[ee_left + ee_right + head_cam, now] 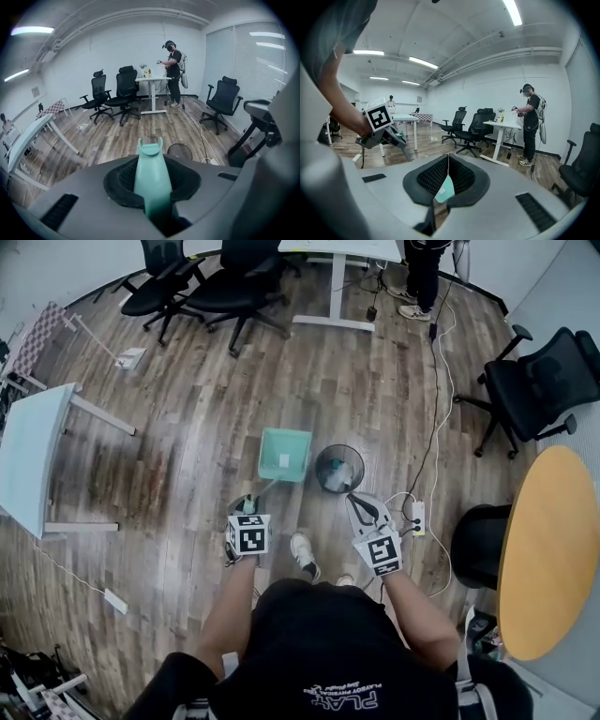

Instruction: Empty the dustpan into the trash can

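While the left gripper (152, 185) is clamping the dustpan (284, 454) handle, pan sitting beside the trash can (338, 468), right gripper (448, 161) jaws touching, empty.

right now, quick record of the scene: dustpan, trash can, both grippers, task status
dustpan: teal, beside the trash can on its left in the head view, not over it
trash can: black mesh, upright on the wood floor
left gripper: shut on the dustpan's handle
right gripper: jaws together, nothing held
task status: dustpan not yet tipped into the trash can
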{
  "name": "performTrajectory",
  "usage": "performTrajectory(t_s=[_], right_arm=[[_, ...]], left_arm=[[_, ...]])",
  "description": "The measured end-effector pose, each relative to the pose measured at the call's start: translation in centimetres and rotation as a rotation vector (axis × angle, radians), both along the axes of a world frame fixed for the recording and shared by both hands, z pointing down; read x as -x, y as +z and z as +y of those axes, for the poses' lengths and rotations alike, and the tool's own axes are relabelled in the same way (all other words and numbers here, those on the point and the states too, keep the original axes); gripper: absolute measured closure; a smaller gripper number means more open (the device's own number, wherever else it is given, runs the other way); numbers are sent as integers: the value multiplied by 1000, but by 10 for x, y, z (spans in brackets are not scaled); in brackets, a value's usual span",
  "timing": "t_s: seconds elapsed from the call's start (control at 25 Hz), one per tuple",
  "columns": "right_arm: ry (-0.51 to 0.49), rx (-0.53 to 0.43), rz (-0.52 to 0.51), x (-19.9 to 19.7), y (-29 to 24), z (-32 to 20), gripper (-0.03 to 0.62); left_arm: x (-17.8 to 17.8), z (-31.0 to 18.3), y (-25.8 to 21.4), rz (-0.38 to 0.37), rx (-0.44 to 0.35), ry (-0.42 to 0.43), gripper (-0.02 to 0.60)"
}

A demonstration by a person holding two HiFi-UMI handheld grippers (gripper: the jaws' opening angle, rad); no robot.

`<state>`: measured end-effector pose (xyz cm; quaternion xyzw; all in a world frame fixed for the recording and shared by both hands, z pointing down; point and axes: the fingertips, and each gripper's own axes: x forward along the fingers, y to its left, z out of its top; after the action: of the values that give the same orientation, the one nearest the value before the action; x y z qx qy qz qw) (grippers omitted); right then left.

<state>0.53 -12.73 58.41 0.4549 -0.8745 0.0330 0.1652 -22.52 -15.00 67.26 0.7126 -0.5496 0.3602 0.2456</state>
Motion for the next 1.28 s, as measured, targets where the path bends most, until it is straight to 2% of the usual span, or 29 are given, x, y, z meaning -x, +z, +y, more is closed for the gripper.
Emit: performTrajectory(t_s=[0.24,0.48,0.76,1.0,1.28], right_arm=[[16,69,-6,13,32,-14,569],[34,108,-18,29,53,-37,569],[48,167,-4,28,76,-47,569],[79,179,3,25,88,-49,569],[100,224,-11,30,104,-38,569]], left_arm=[[-1,-16,47,-17,88,25,483],[3,-40,89,-17,139,35,483],[-2,-59,126,0,196,18,483],[-8,-63,155,-7,229,36,483],[-10,-72,166,-19,236,13,483]])
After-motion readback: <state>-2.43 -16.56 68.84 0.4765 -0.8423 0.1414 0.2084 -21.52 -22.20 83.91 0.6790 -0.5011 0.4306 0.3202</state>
